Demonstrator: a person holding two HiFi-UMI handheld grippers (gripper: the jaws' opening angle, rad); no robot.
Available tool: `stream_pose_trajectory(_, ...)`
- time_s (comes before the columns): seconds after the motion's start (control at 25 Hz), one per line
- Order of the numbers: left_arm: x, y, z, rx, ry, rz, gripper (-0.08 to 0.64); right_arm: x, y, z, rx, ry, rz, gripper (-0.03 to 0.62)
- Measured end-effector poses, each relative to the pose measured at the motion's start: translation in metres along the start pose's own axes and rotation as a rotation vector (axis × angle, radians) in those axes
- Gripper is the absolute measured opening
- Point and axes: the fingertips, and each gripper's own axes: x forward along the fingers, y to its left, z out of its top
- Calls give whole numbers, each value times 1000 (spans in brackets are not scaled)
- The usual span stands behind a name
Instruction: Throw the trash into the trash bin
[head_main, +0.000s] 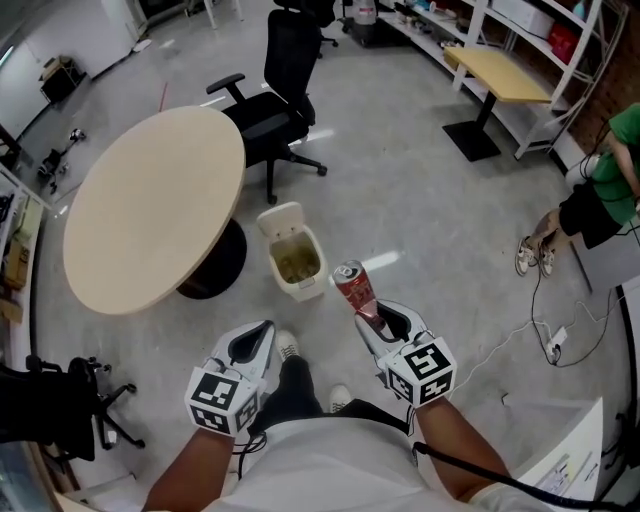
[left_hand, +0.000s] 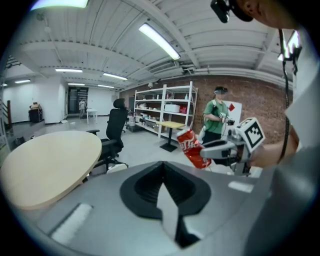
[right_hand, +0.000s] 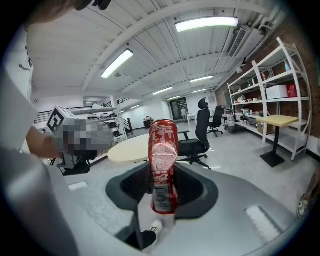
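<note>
- Red soda can (head_main: 352, 285): base end buried between the jaws of the right gripper (head_main: 374, 315), which are clamped on it. Print too small to read. Body dented at mid-height.
- Long axis runs straight out along the jaws, rimmed top end leading. In the head view it slants up and left, toward the trash bin (head_main: 300, 291).
- Can is in the air above the floor, just right of the bin, not over its mouth.
- Bin's contents are murky.
- Left gripper (head_main: 262, 335): jaws pressed together, nothing between them.
</note>
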Motion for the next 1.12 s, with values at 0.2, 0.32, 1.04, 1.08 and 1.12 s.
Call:
stream_pose_trajectory(0.2,21,24,0,-23,12,-24,8,30,3,-1,43,13,33,141)
stream_pose_trajectory(0.32,34,37,-1,-26,26,-38,8,49,1,-4,79,27,62,141)
stream_pose_trajectory(1.04,116,162,-45,-18,161,-117,8,223,-12,-52,102,266,34,140)
stream_pose_trajectory(1.08,121,172,-42,-19,154,-109,8,230,-14,-51,94,269,27,140)
stream_pose_trajectory(1.12,127,180,-44,-31,156,-103,8,238,-15,-53,88,279,22,140)
